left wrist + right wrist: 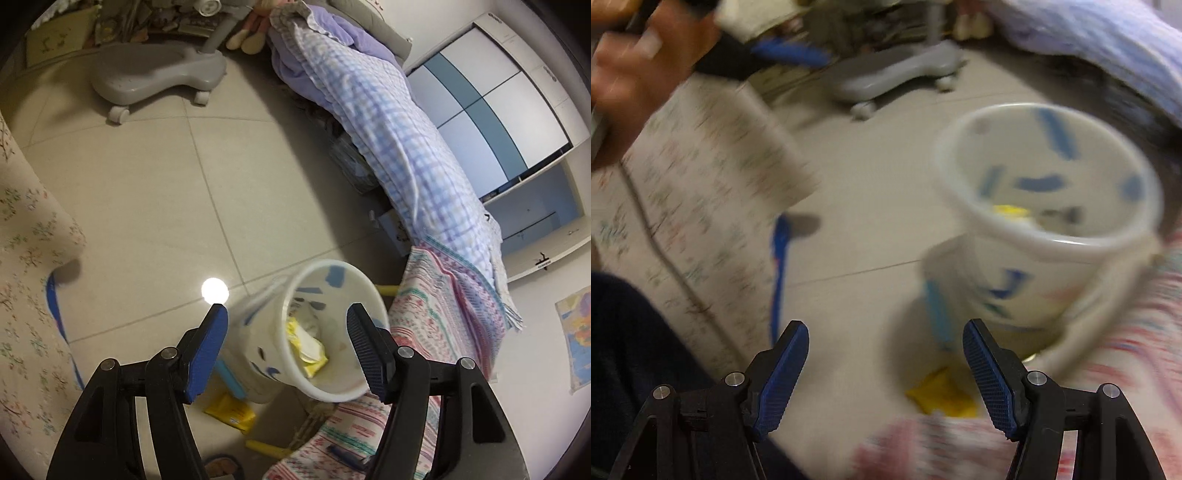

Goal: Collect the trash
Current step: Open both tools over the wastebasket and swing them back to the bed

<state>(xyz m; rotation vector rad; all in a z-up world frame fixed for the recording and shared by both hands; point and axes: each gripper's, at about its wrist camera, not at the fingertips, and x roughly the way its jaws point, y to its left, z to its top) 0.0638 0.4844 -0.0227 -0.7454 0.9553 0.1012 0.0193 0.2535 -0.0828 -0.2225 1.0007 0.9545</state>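
Note:
A white bin (325, 373) with blue marks stands on the tiled floor, and a yellow packet (308, 349) and crumpled scraps lie inside it. My left gripper (286, 314) hovers open above the bin, its fingers framing the rim without gripping. Another yellow packet (229, 410) lies on the floor beside the bin's base. The right wrist view is motion-blurred. There the bin (1049, 236) sits ahead to the right, and the floor packet (942, 395) lies just left of the right finger. My right gripper (886, 326) is open and holds nothing.
A pink patterned cloth (436, 325) hangs right beside the bin, under a checked blanket (388, 122) on the bed. A floral quilt (26, 280) edges the left. A grey wheeled chair base (155, 77) stands farther off. A person's hand (639, 62) holds the other gripper.

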